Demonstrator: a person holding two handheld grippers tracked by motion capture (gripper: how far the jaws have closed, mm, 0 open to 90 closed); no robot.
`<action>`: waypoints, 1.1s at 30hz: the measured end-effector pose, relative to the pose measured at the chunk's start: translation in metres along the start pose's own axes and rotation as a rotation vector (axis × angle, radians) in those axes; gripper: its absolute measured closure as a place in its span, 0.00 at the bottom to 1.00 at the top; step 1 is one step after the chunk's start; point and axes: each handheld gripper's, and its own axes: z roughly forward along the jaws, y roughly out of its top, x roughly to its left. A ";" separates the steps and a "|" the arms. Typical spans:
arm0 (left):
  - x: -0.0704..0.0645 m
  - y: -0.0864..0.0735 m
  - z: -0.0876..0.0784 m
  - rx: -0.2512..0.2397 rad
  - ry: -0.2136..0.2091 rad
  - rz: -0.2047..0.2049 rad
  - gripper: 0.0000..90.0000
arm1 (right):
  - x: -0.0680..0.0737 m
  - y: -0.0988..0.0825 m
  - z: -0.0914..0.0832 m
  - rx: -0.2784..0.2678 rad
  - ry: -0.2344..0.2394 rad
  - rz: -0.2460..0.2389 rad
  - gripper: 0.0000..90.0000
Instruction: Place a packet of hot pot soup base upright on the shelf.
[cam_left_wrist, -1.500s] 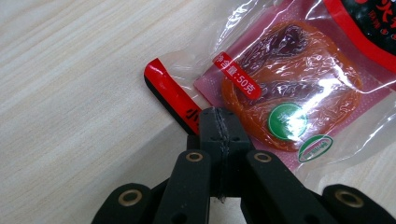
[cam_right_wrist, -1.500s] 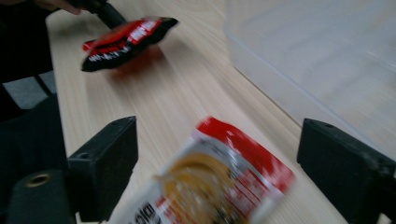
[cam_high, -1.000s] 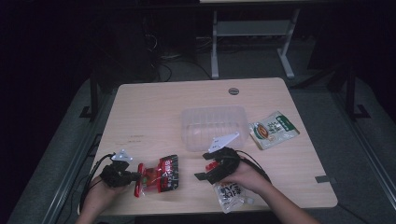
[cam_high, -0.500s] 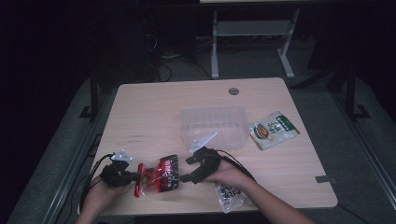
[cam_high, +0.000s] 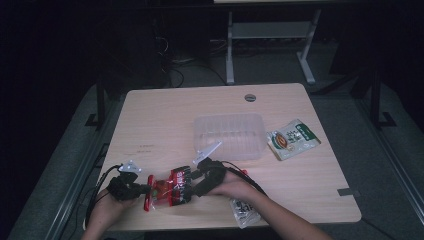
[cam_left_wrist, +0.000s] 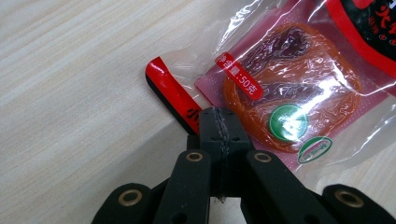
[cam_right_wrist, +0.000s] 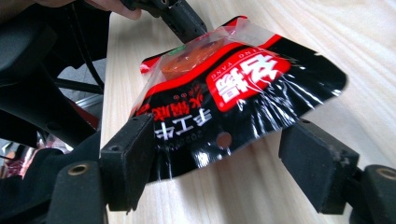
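Left gripper (cam_left_wrist: 218, 122) pinches red-and-black plastic snack pouch (cam_high: 170, 186); right gripper (cam_right_wrist: 224, 163) jaws closing, spread around its far edge.

Readable on the red-and-black snack pouch (cam_right_wrist: 233, 102) near the desk's front edge: "YANG" in small white Latin letters above large white Chinese characters on a red panel. Also a small red tag (cam_left_wrist: 238, 76) reading "50克" on its clear window. Green round seal (cam_left_wrist: 288, 122) below, too small to read.

A fixed camera looks down from 6 o'clock over the table (cam_high: 165, 120), while both gripper cameras closely share the snack packet (cam_left_wrist: 299, 88).
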 end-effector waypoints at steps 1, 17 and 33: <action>0.000 0.000 0.000 0.000 0.000 -0.002 1.00 | 0.000 0.000 0.002 0.000 0.004 0.001 0.30; -0.001 -0.001 0.000 -0.004 0.004 -0.006 1.00 | 0.002 0.007 0.014 -0.042 0.065 0.007 0.62; -0.002 0.000 0.001 -0.012 0.001 -0.012 1.00 | 0.009 0.011 0.023 -0.028 0.094 -0.054 0.97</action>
